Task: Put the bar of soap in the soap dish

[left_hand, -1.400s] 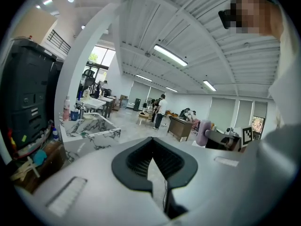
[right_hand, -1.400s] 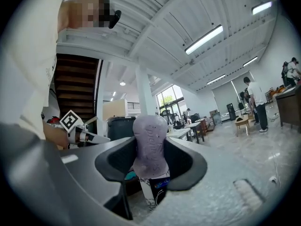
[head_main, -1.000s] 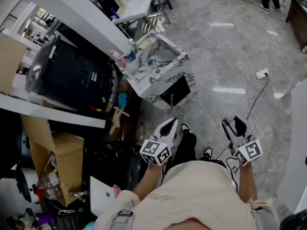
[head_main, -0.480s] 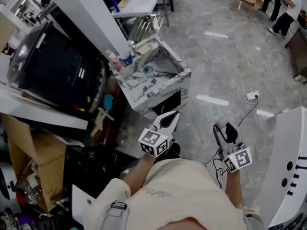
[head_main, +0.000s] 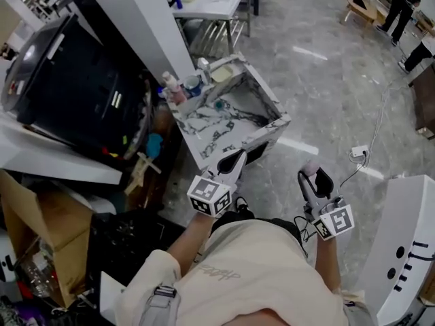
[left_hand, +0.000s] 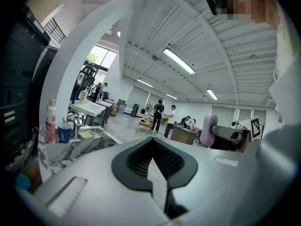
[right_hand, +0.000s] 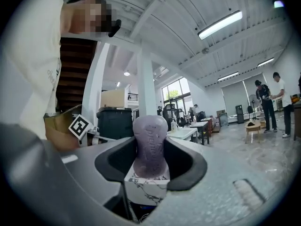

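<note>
Soap bar (right_hand: 150,142) stood upright, clamped between the jaws of the right gripper (right_hand: 150,149), pale purple with its rounded end poking past the tips. In the head view the right gripper (head_main: 315,176) hung over the grey floor (head_main: 340,87), off the marble sink unit's (head_main: 268,131) near corner, with the soap bar (head_main: 310,166) well apart from the soap dish (head_main: 221,75). The dish, yellowish, sat at the unit's back edge, just beside the faucet (head_main: 204,66). Blue cup (head_main: 192,85) and pink bottle (head_main: 174,88) stood along the unit's left edge. Left gripper (left_hand: 151,142) had its jaws clenched together on nothing, pads touching at the tips. It (head_main: 238,158) pointed at the unit's front edge.
</note>
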The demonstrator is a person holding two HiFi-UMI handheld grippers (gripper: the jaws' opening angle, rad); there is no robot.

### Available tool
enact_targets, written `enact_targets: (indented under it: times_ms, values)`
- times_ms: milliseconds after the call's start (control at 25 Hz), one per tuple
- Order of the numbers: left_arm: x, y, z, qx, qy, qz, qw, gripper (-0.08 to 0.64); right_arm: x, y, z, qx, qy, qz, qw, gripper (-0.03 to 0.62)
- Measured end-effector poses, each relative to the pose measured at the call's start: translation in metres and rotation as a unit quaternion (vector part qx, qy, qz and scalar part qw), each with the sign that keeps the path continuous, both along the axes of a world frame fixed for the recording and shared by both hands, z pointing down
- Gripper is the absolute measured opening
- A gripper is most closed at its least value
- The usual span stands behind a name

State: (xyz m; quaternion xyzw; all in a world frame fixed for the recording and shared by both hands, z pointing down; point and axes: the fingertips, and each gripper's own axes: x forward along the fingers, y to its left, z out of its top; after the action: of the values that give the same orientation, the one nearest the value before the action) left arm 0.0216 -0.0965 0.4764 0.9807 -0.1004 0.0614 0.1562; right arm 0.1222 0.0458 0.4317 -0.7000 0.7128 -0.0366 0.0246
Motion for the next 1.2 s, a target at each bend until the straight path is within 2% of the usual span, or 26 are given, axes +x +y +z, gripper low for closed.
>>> enact_targets:
  times_ms: [400,520,680,760,1040,1200]
  values:
    - [-0.038,-0.047,0.016,-0.023,-0.004,-0.068,0.9974,0.017,-0.004,-0.059,0.007,-0.022,0.012,-0.057,0.998,0.189]
    - [-0.047,-0.062,0.016,-0.021,-0.004,-0.097,0.9951,0.017,0.004,-0.085,0.012,-0.032,0.033,-0.08,0.996,0.189]
    - [-0.055,-0.082,0.016,-0.021,-0.015,-0.134,0.9906,0.017,0.024,-0.13,0.009,-0.031,0.037,-0.111,0.993,0.189]
    - [-0.056,-0.099,0.014,-0.02,-0.023,-0.156,0.9873,0.017,0.037,-0.16,0.008,-0.033,0.057,-0.123,0.99,0.189]
    - [-0.035,-0.154,0.001,-0.002,-0.043,-0.211,0.9766,0.017,0.072,-0.25,0.01,-0.04,0.105,-0.191,0.975,0.189]
    - [-0.01,-0.181,-0.006,0.0,-0.044,-0.234,0.9713,0.017,0.095,-0.294,0.021,-0.064,0.147,-0.236,0.958,0.189]
